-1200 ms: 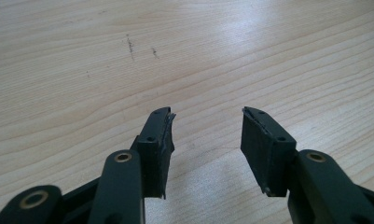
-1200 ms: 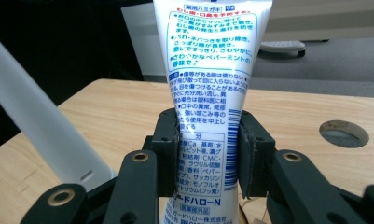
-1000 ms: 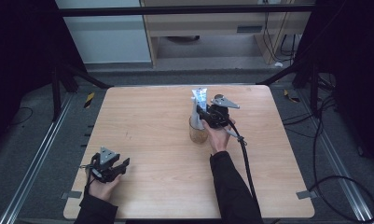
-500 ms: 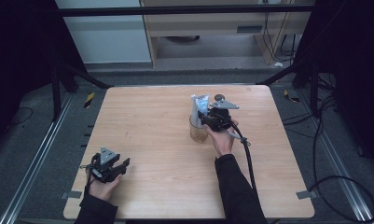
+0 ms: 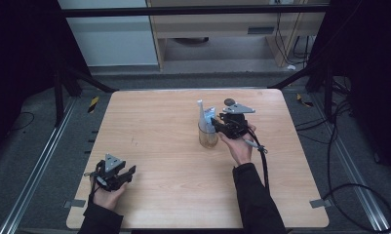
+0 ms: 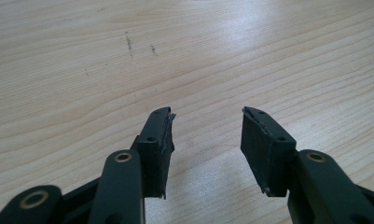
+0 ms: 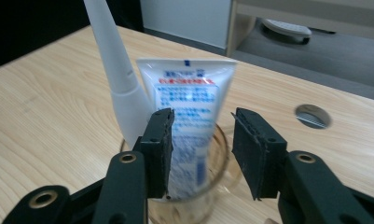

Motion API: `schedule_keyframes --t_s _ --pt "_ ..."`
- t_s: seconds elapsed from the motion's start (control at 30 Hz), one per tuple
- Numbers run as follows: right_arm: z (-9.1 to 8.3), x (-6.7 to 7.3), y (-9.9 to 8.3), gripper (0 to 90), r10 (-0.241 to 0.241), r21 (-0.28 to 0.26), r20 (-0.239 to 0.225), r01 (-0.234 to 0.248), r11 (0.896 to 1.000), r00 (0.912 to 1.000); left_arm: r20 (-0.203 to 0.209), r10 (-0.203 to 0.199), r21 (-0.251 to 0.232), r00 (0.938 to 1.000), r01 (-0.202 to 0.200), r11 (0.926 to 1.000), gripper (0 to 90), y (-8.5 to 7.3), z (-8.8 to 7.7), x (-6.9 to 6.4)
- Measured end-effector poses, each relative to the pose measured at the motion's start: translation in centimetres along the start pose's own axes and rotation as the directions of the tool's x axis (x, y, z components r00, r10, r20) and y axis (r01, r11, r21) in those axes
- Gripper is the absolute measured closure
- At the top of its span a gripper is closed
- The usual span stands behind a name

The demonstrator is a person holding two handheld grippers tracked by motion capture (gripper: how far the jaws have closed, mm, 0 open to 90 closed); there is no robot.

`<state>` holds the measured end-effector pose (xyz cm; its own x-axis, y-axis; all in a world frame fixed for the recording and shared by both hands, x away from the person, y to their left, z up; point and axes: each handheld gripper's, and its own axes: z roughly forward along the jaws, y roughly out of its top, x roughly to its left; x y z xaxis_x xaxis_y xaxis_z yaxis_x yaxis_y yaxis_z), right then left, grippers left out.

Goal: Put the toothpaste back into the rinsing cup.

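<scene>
A clear glass cup point(image 5: 207, 139) stands right of the table's middle. In it stand a white and blue toothpaste tube point(image 5: 210, 117) and a white tapered handle point(image 5: 201, 111). My right gripper point(image 5: 216, 125) sits just right of the cup, pointing at it. Its jaws have just been opening, and the pads do not press on anything. In the right gripper view the tube point(image 7: 189, 100) rises from the cup point(image 7: 187, 207) just beyond the right gripper point(image 7: 201, 116), with the handle point(image 7: 114, 60) to its left. My left gripper point(image 5: 127, 171) rests open at the front left, empty over bare wood point(image 6: 207, 116).
A round cable hole point(image 5: 229, 102) sits in the wooden table point(image 5: 154, 117) behind the cup, also seen as the hole point(image 7: 313, 115) in the right gripper view. A cable point(image 5: 263, 165) trails from the right gripper along the forearm. Dark frame posts and a floor rail point(image 5: 42, 161) surround the table.
The right gripper has drawn a little to the right, away from the cup, and its jaws stand wider. The tube stays in the glass. The left hand has not moved.
</scene>
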<state>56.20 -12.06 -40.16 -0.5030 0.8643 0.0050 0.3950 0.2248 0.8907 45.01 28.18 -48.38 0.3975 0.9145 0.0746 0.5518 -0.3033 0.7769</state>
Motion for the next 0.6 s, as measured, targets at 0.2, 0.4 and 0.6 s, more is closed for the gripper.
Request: schedule_keyframes --t_s 0.2,0.4,0.6 --pt "-2.9 -0.8 -1.6 39.6 -0.013 0.028 0.027 0.012 1.000 0.9995 0.006 -0.001 0.011 1.0000 0.001 0.9999 52.1 0.0 0.1 0.0" --pt "-5.2 -1.6 -5.6 15.6 0.015 0.114 -0.034 -0.011 0.993 0.9993 0.013 -0.008 0.016 0.9999 0.008 0.9998 50.4 0.0 0.2 -0.1" --pt "-7.4 -2.8 -9.4 9.7 0.027 0.183 0.000 -0.026 0.983 0.9996 0.017 -0.018 0.024 0.9997 0.018 0.9995 47.0 -0.1 0.3 0.0"
